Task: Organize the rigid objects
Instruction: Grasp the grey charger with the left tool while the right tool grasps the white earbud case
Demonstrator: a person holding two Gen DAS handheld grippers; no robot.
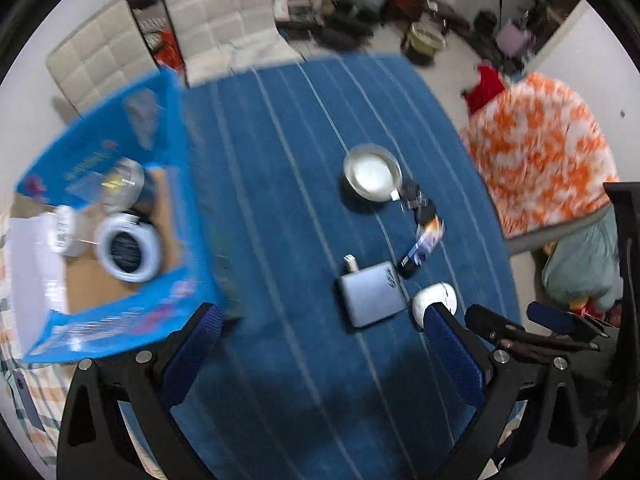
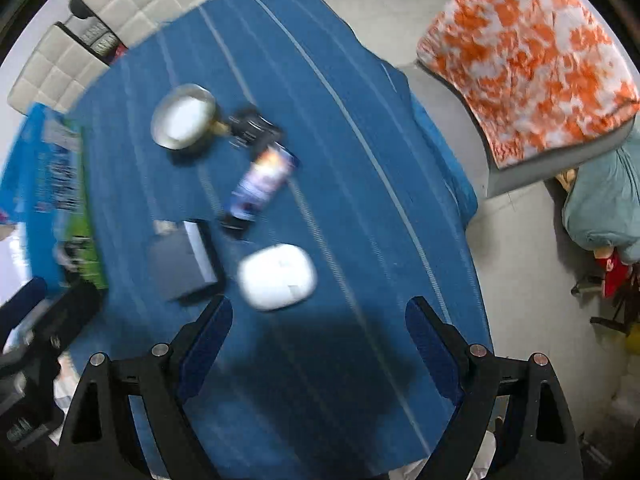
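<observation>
Here both grippers hang above a table covered in a blue striped cloth [image 1: 280, 208], and both views are smeared by motion. The left gripper [image 1: 320, 344] has its fingers spread wide with nothing between them; the right gripper [image 2: 320, 336] is likewise wide apart and holds nothing. Five loose things lie on the cloth in a rough line: a small metal pan [image 1: 372, 172] farthest off, a dark clip-like object [image 1: 414, 196] touching its handle, a blue printed packet [image 1: 424, 240] just beside that, a grey box [image 1: 370, 296] with a white plug [image 1: 350, 262] at its far corner, and a white case [image 1: 434, 298] nearest. In the left view the case sits just beside the box and is partly hidden by the left gripper's right finger. In the right view the white case [image 2: 276, 276] lies just ahead of the right gripper, nearer its left finger. At the table's left stands an open blue carton [image 1: 176, 128] holding a roll of tape [image 1: 128, 250], a jar [image 1: 122, 184] and a white bottle [image 1: 64, 232].
</observation>
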